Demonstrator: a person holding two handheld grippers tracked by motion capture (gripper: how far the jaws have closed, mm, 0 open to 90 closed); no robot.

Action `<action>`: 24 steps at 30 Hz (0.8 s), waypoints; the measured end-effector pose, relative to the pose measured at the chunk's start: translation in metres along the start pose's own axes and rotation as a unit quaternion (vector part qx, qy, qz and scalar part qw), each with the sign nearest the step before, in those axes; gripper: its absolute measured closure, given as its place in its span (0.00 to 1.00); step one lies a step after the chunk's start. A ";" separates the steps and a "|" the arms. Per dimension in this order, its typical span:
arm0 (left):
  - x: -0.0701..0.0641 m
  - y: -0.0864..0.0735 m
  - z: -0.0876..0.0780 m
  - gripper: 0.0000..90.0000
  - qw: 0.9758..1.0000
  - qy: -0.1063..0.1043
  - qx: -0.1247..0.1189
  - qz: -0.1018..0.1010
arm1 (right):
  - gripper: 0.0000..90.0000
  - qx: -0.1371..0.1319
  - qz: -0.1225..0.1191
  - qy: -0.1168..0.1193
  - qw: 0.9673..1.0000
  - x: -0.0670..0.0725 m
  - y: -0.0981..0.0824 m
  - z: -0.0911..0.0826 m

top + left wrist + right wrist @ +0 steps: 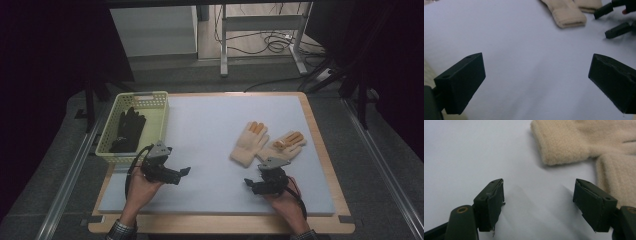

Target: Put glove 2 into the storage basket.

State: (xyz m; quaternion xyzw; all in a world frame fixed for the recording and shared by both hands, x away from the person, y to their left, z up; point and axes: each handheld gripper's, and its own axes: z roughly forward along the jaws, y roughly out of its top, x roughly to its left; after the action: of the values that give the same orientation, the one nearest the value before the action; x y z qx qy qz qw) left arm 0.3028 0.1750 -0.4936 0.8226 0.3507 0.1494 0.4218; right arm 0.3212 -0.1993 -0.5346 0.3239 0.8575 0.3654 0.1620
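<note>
My right claw (537, 202) gapes wide and empty just short of the soft cream knitted gloves (584, 142) on the pale foam mat (210, 135); light and floppy, best pinched at the ribbed cuff

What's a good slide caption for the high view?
Both open grippers, left gripper and right gripper, hover over the mat near two beige gloves; black gloves fill the basket.

Beige gloves (584, 140): fuzzy knit cloth; mat (210, 135) smooth matt; basket (157, 112) plastic.
</note>
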 end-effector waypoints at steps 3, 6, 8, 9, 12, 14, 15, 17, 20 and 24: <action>-0.004 -0.009 0.009 0.01 1.000 0.001 0.014 0.004 | 0.26 0.001 0.001 -0.001 1.000 0.000 0.000 0.000; -0.006 -0.020 0.017 0.01 1.000 0.005 0.025 -0.001 | 0.26 0.002 0.002 -0.001 1.000 0.000 0.000 0.000; -0.006 -0.027 0.022 0.01 0.999 0.013 0.033 -0.002 | 0.26 0.003 0.003 -0.001 1.000 0.000 0.000 0.000; -0.006 -0.030 0.024 0.01 0.999 0.017 0.039 -0.004 | 0.26 0.003 0.003 -0.001 1.000 0.000 0.000 0.000; -0.005 -0.037 0.029 0.01 0.998 0.033 0.061 0.000 | 0.26 0.004 0.003 -0.001 1.000 0.000 0.001 0.000; -0.003 -0.041 0.032 0.01 0.997 0.030 0.072 -0.010 | 0.26 0.005 0.004 -0.001 1.000 0.000 0.001 0.000; -0.003 -0.042 0.033 0.01 0.997 0.028 0.076 -0.012 | 0.26 0.005 0.005 -0.002 1.000 0.000 0.001 0.000; -0.003 -0.045 0.035 0.01 0.997 0.028 0.077 -0.017 | 0.26 0.005 0.005 -0.002 1.000 0.000 0.001 0.000; -0.003 -0.045 0.036 0.01 0.996 0.028 0.077 -0.018 | 0.27 0.005 0.007 -0.001 1.000 0.000 0.001 0.000; -0.003 -0.046 0.036 0.01 0.997 0.028 0.076 -0.017 | 0.27 0.005 0.012 -0.004 1.000 0.001 0.001 -0.001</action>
State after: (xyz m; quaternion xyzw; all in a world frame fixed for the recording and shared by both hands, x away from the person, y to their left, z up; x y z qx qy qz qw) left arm 0.2996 0.1703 -0.5514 0.8418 0.3869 0.1380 0.3501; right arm 0.3211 -0.1985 -0.5331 0.3364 0.8548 0.3617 0.1592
